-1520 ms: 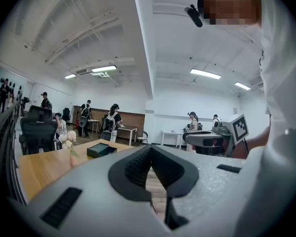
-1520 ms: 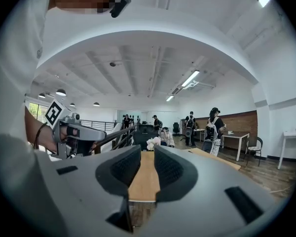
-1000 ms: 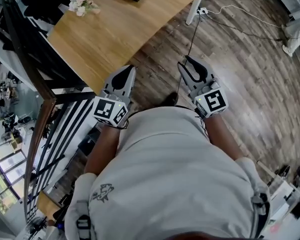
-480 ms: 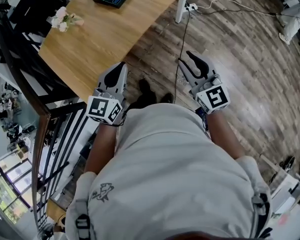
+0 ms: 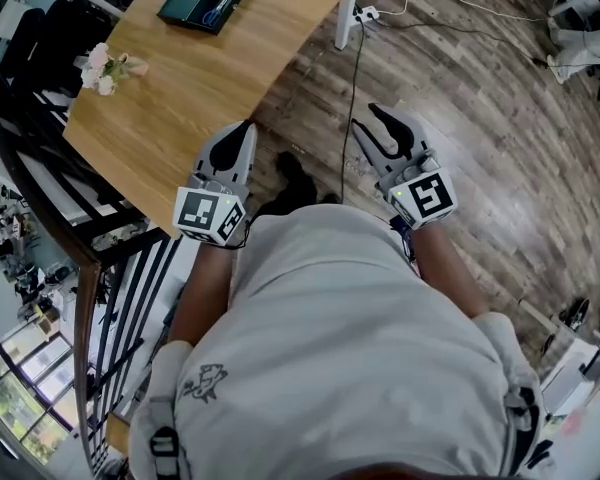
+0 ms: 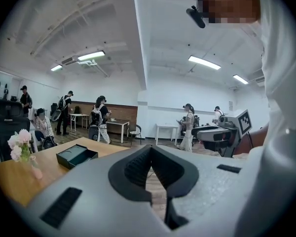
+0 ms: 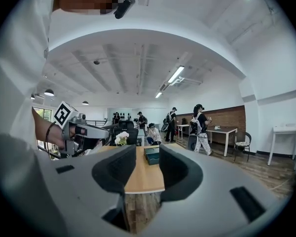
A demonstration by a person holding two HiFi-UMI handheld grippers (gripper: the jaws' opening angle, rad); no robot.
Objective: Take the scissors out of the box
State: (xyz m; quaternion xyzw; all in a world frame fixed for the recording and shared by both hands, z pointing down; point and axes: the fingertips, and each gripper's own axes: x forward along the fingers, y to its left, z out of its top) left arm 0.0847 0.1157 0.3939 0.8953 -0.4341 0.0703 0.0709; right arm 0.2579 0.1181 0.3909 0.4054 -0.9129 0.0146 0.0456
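A dark open box point(image 5: 204, 0) lies at the far end of the wooden table point(image 5: 180, 98); a blue-handled thing inside it point(image 5: 213, 10) looks like the scissors. The box point(image 6: 76, 155) is small and distant in the left gripper view, and in the right gripper view the box point(image 7: 151, 155) shows between the jaws, far off. My left gripper point(image 5: 244, 132) hangs over the table's near corner, its tips together, holding nothing. My right gripper point(image 5: 368, 126) hovers above the floor beside the table; its jaws have just been opening and nothing is between them.
A small bunch of pale flowers point(image 5: 105, 66) stands on the table's left side. A white table leg point(image 5: 346, 23), a power strip point(image 5: 365, 14) and a black cable point(image 5: 352, 98) are on the wood floor. A black railing point(image 5: 110, 268) runs at left. Several people stand in the room point(image 6: 99, 125).
Both grippers have moved forward toward the table; the box and flowers have come further into the head view. The right jaws stand a little wider apart.
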